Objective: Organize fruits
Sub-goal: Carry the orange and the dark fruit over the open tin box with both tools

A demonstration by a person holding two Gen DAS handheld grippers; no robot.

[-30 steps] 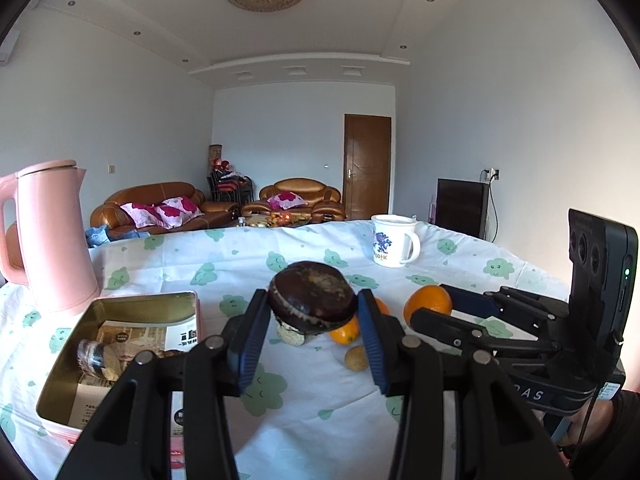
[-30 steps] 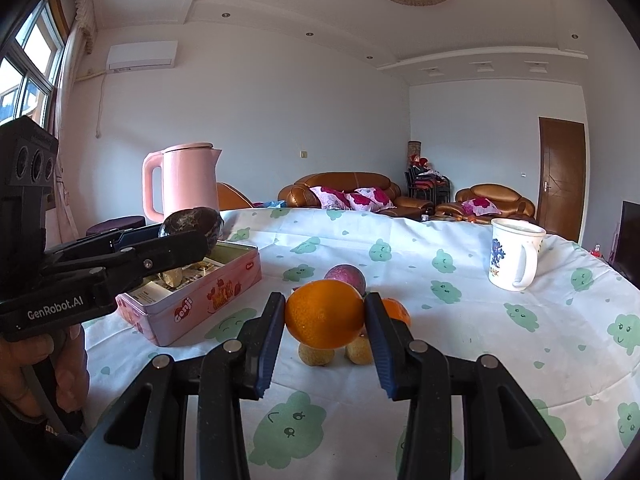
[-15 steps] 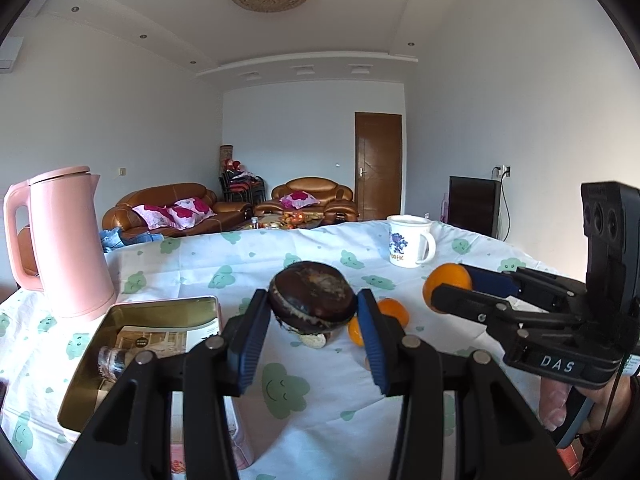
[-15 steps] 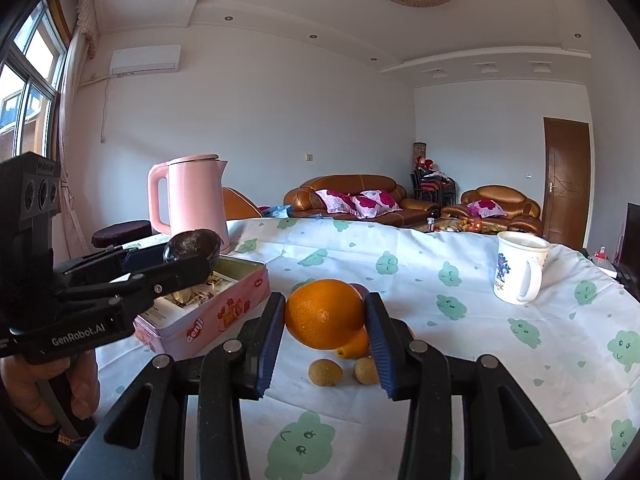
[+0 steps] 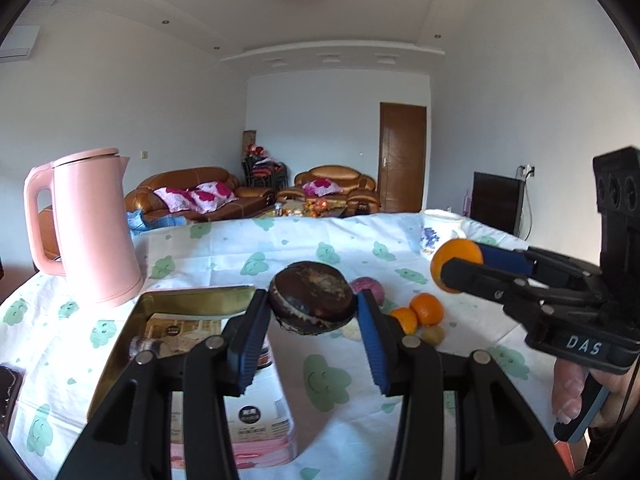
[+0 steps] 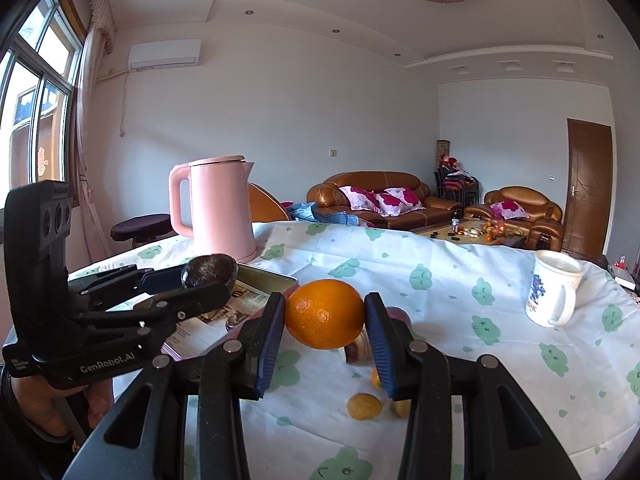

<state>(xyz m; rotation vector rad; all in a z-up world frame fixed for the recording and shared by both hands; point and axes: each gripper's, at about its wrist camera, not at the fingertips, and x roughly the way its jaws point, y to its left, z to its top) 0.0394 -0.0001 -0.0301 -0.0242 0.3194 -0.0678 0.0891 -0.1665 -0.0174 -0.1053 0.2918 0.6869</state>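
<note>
My left gripper (image 5: 313,314) is shut on a dark brown round fruit (image 5: 312,298), held in the air by the right edge of an open pink tin (image 5: 192,294). In the right wrist view the same gripper (image 6: 204,282) and its dark fruit (image 6: 209,269) hang over the tin (image 6: 269,276). Shut on a large orange (image 6: 325,313), my right gripper (image 6: 325,322) holds it above the table. From the left wrist view, this gripper (image 5: 456,266) carries the orange (image 5: 456,252) at the right. Loose on the cloth lie a purple fruit (image 5: 370,286), two small oranges (image 5: 428,308) and a small yellowish fruit (image 5: 434,335).
A pink kettle (image 5: 94,232) stands behind the tin at the left. A white mug (image 6: 554,288) sits at the far right of the table. The tin holds packets and papers. A hand (image 5: 568,392) grips the right gripper's handle. Sofas stand beyond the table.
Both grippers have risen with their fruits still held. The left one swung left toward the tin. The loose fruits now sit lower under the right gripper.
</note>
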